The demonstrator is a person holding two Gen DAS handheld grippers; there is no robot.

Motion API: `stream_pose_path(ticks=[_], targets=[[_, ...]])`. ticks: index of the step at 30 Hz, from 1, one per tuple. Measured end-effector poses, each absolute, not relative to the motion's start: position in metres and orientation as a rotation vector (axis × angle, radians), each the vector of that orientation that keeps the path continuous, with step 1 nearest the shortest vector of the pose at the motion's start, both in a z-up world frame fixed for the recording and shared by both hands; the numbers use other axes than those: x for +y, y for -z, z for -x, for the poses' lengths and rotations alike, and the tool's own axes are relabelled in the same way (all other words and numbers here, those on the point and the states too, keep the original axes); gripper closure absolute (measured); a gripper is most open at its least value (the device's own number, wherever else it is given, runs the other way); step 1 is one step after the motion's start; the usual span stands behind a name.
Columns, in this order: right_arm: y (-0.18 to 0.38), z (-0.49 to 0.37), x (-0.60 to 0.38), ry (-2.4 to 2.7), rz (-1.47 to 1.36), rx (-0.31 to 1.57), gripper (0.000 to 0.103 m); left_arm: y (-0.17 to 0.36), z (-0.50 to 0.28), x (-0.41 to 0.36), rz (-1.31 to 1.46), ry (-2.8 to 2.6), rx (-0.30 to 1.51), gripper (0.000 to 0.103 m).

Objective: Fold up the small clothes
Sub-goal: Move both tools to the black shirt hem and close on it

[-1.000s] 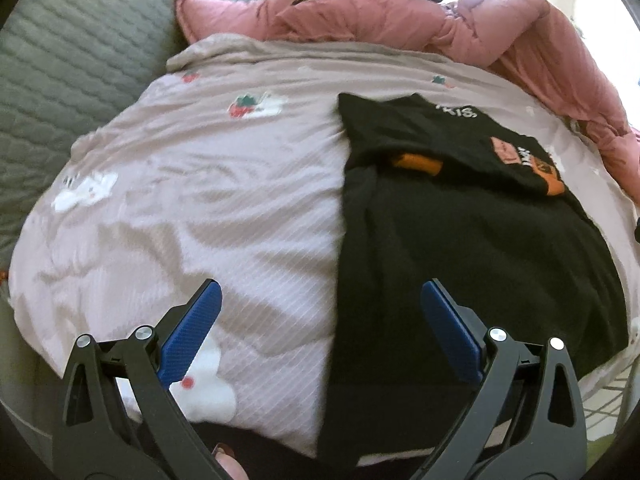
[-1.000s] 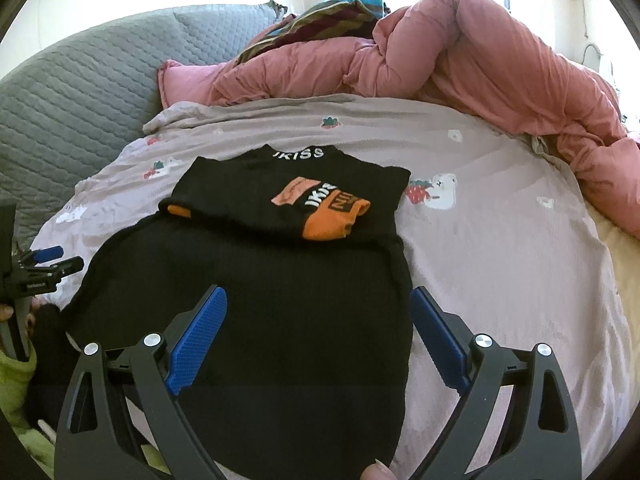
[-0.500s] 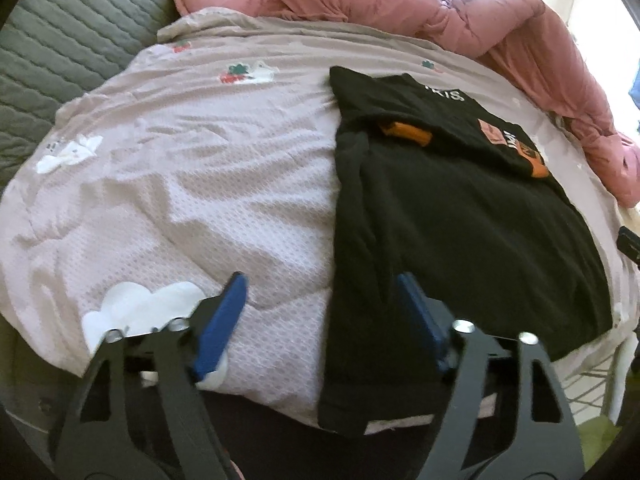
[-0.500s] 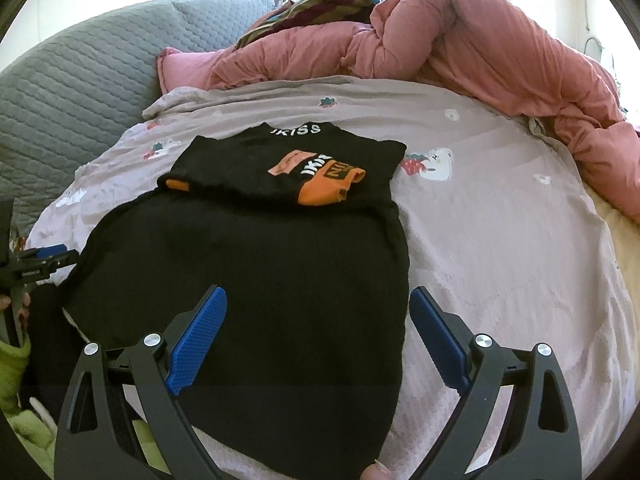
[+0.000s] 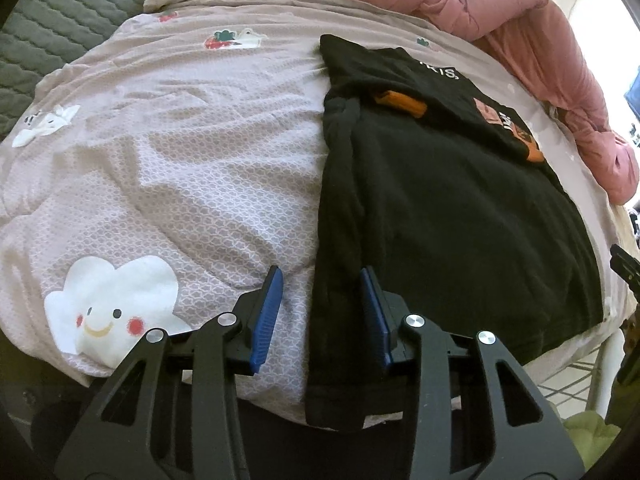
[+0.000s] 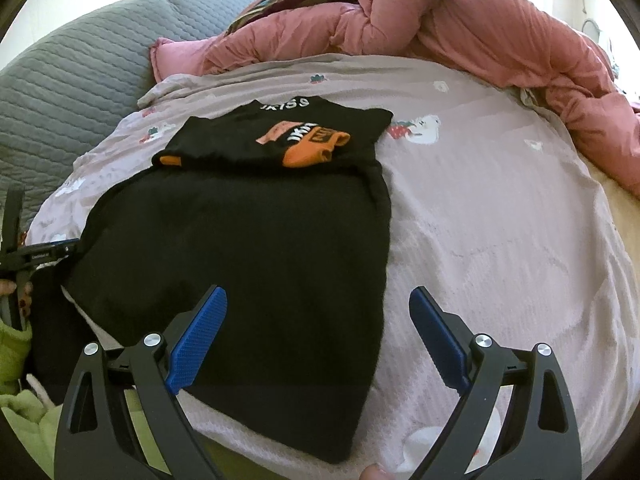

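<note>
Left wrist view: my left gripper [image 5: 322, 316] is closing, jaws about a third apart, straddling the near left hem edge of the black garment [image 5: 452, 216]; the pads do not yet press the cloth. The garment lies flat on the lilac quilt [image 5: 192, 168], its top already folded down, so I judge this corner grab prepares the next fold.

Right wrist view: my right gripper [image 6: 320, 336] hangs wide open and empty over the black garment's near right corner, placed, I judge, to match the left.
</note>
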State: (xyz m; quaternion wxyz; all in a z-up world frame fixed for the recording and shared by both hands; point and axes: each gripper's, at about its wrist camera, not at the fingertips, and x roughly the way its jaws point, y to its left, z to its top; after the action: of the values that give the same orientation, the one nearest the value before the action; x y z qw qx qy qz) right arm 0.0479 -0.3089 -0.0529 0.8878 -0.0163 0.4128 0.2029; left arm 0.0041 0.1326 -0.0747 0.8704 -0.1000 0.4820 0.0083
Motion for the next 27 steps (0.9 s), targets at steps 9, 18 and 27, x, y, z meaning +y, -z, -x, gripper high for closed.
stream_pose_path(ticks=[9, 18, 27], targets=[[0.067, -0.044, -0.327, -0.440, -0.013, 0.924, 0.042, 0.076, -0.004, 0.128, 0.208, 0.013, 1.015, 0.084], [0.087, -0.044, -0.331, -0.457, -0.036, 1.004, 0.055, 0.083, -0.007, 0.132, 0.238, 0.023, 1.033, 0.083], [0.095, -0.051, -0.328, -0.522, -0.093, 1.022, 0.071, 0.083, -0.008, 0.126, 0.201, 0.009, 1.037, 0.082]])
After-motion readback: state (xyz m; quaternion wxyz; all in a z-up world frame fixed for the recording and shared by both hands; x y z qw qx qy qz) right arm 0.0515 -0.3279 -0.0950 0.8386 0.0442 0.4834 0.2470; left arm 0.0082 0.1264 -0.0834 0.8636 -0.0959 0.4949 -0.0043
